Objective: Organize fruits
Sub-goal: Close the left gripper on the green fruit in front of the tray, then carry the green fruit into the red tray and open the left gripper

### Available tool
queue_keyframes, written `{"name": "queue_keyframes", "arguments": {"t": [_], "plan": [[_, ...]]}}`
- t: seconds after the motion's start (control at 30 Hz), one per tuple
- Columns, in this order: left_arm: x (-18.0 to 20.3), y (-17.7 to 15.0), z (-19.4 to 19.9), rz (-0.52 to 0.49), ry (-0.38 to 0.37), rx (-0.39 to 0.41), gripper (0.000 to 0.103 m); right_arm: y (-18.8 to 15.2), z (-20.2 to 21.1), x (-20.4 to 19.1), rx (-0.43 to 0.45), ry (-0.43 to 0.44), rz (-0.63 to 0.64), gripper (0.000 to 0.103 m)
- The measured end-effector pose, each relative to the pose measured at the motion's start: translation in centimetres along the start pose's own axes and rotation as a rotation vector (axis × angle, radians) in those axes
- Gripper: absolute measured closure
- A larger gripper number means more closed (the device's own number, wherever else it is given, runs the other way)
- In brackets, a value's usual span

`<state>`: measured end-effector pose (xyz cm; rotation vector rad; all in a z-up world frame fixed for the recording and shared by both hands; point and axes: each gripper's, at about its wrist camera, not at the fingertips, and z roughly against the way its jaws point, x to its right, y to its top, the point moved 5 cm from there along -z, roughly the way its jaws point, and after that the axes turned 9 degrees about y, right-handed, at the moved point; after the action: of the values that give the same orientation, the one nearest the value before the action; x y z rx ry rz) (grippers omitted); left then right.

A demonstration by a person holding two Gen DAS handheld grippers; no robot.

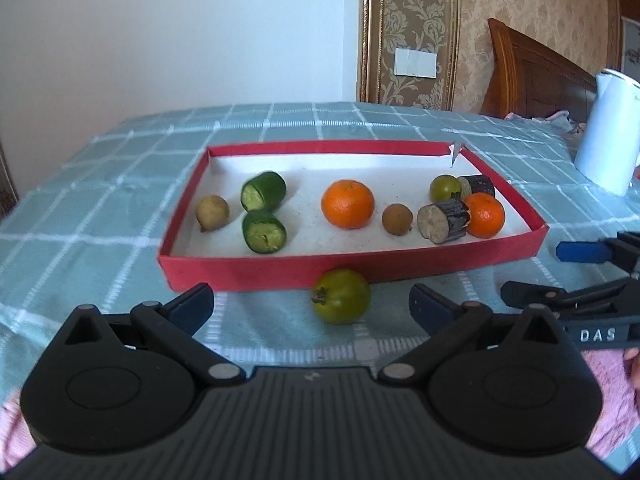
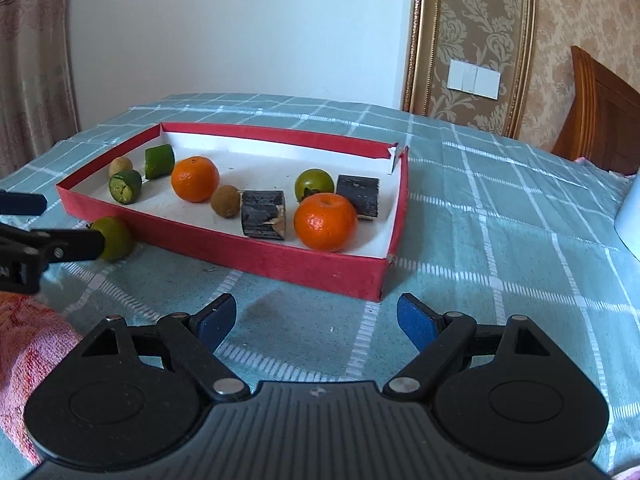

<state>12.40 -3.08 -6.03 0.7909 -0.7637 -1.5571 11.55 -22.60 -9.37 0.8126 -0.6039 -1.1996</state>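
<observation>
A red box [image 1: 280, 270] [image 2: 280, 260] with a white floor holds two oranges [image 1: 347, 204] [image 2: 325, 221], two green cucumber pieces [image 1: 264, 191] [image 2: 159, 161], two small brown fruits [image 1: 397, 219] [image 2: 226, 201], a green tomato [image 1: 445, 187] [image 2: 314, 184] and two dark cane stubs [image 1: 443, 221] [image 2: 264, 214]. Another green tomato [image 1: 341, 296] [image 2: 116, 238] lies on the cloth just outside the box's near wall. My left gripper [image 1: 312, 306] [image 2: 52, 224] stands open with that tomato between its fingers, pads apart from it. My right gripper [image 2: 316, 320] [image 1: 560, 274] is open and empty over bare cloth near the box's right corner.
The table wears a teal checked cloth [image 2: 500, 240]. A white jug [image 1: 604, 136] [image 2: 630, 216] stands to the right of the box. Pink sleeves [image 2: 36, 344] show beside the grippers. A wall and a wooden headboard [image 1: 536, 76] lie behind the table.
</observation>
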Motion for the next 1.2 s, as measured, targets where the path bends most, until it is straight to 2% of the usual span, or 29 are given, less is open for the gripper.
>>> {"name": "queue_keyframes", "arguments": {"t": [0.07,0.2,0.3,0.4,0.53,0.63,0.9,1.2], "plan": [[0.3,0.0,-0.5,0.002,-0.002,-0.003,0.016,-0.1,0.1,0.1,0.001,-0.007,-0.001,0.015],[0.8,-0.4,-1.1,-0.016,-0.011,-0.017,0.022,0.0,-0.1,0.0,-0.007,-0.009,0.004,0.015],[1.1,-0.5,-1.2,-0.024,-0.009,-0.002,0.031,0.0,-0.1,0.0,-0.009,-0.010,0.007,0.015],[1.5,-0.8,-1.7,-0.044,-0.026,-0.025,0.050,0.0,-0.2,-0.1,-0.014,-0.011,0.010,0.015],[1.6,-0.7,-1.7,-0.050,-0.023,-0.012,0.065,0.0,-0.3,-0.1,-0.020,-0.011,0.013,0.015],[1.6,-0.6,-1.7,-0.045,-0.034,-0.007,0.071,0.0,-0.3,-0.1,-0.021,-0.011,0.014,0.015],[1.3,-0.3,-0.8,-0.030,-0.033,0.012,0.071,0.0,-0.3,-0.1,-0.021,-0.011,0.014,0.015],[0.7,3.1,0.3,-0.015,-0.048,0.064,0.071,0.0,-0.3,-0.1,-0.022,-0.011,0.014,0.015]]}}
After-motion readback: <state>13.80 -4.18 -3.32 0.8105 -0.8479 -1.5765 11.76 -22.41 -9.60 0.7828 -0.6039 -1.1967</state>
